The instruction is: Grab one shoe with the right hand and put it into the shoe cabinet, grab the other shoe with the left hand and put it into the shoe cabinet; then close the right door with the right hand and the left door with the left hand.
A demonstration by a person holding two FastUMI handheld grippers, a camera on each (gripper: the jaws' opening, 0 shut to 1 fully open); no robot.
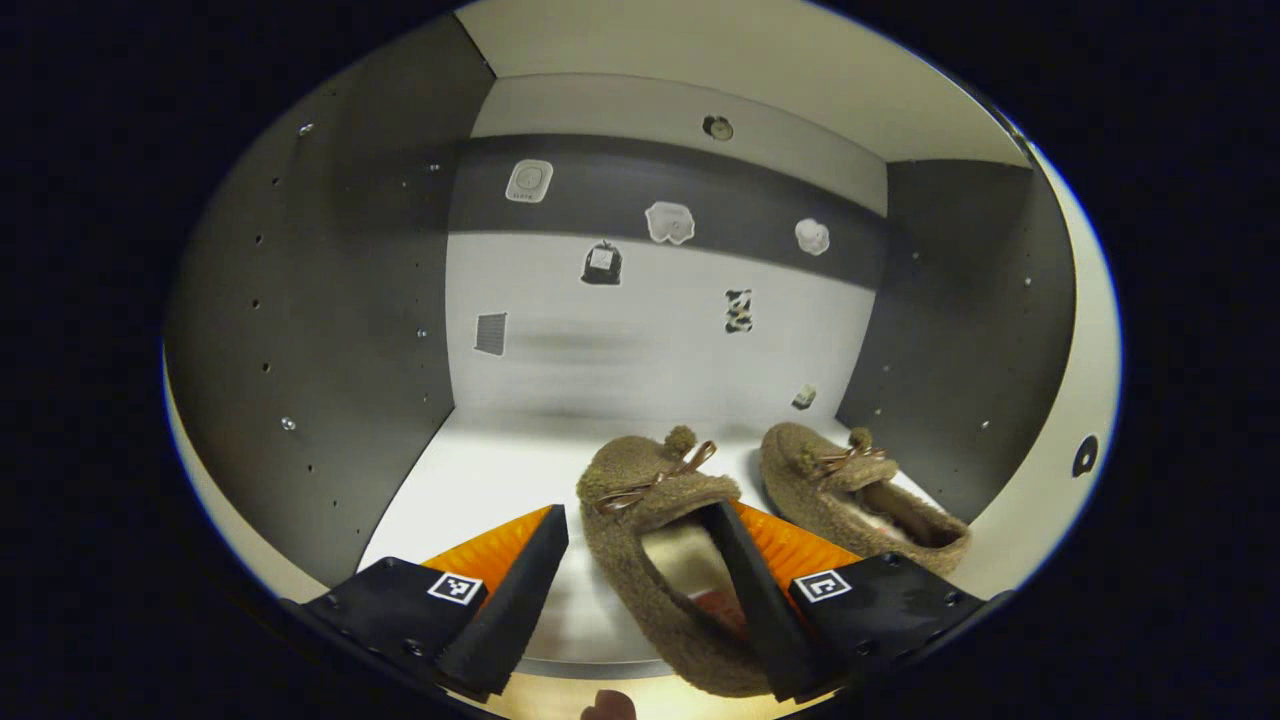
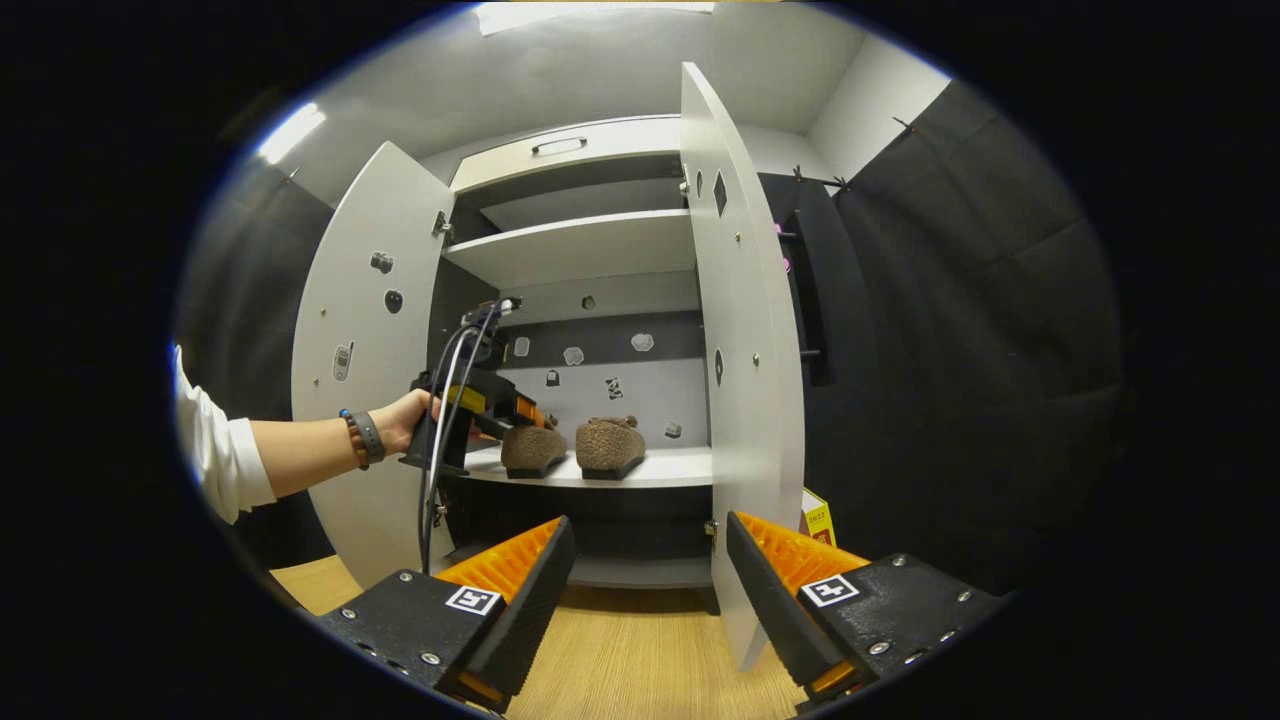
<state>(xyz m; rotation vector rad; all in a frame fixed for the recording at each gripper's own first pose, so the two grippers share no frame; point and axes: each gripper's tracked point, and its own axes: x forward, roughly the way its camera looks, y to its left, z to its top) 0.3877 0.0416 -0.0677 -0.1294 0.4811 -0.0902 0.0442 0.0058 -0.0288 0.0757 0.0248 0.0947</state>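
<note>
The left tool point(image 1: 640, 580) stands wide open inside the shoe cabinet point(image 2: 590, 160), just above the front edge of the white shelf point(image 1: 470, 480). One of its fingers point(image 1: 745, 590) reaches down into the mouth of the near shoe point(image 1: 650, 545), a brown fuzzy slipper with a pom-pom and a thin bow on its toe; the other finger sits well off to the side over bare shelf, so the shoe is not clamped between them. That shoe rests flat on the shelf with its toe pointing toward the back wall and its heel at the shelf's front lip. The second shoe point(image 1: 850, 485) lies just beside it, nearer the dark side wall point(image 1: 960, 330), also toe inward. Small stickers point(image 1: 670, 222) dot the back panel. In the right gripper view, the right tool point(image 2: 650, 590) hangs open and empty, back from the cabinet over the wooden floor point(image 2: 630, 660). Farther off there, a hand point(image 2: 405, 420) with a wristband and a white sleeve point(image 2: 215, 440) holds the left tool at the shelf, where both shoes sit side by side. The left door point(image 2: 365, 350) and the right door point(image 2: 745, 330) both stand swung open, and a small yellow box point(image 2: 818, 518) sits on the floor behind the right door.
</note>
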